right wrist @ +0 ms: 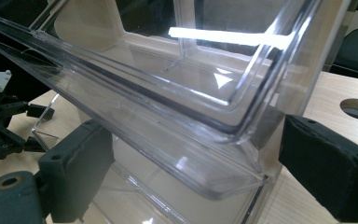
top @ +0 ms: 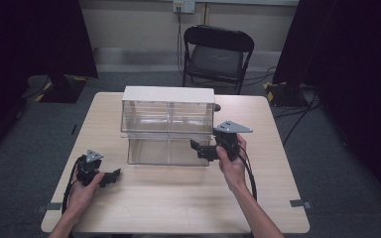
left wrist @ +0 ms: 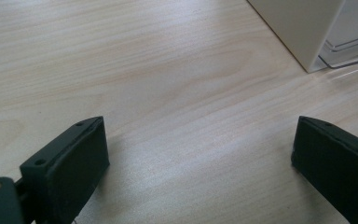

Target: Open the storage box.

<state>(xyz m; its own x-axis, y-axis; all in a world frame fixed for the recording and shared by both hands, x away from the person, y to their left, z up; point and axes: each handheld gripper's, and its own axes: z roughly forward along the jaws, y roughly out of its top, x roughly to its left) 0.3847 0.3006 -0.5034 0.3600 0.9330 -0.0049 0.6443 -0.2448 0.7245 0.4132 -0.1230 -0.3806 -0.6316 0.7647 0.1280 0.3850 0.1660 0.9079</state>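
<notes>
High view: the clear drawer box (top: 167, 126) stands mid-table (top: 178, 198), no readable writing on it. The right gripper (top: 198, 148), jaws wide, noses its lower drawer; the left gripper (top: 113, 176) rests open nearby.

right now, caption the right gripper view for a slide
Open right gripper at the corner of a clear plastic drawer.

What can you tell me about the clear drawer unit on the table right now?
The clear drawer unit stands upright mid-table: a white top panel and white side wall, with transparent plastic drawers in two tiers. The upper tier has a central divider. The lower drawer looks pulled out toward the person and appears empty. The right tool sits at its front right corner with jaws apart on either side of the rim; whether they touch it is unclear.
</notes>
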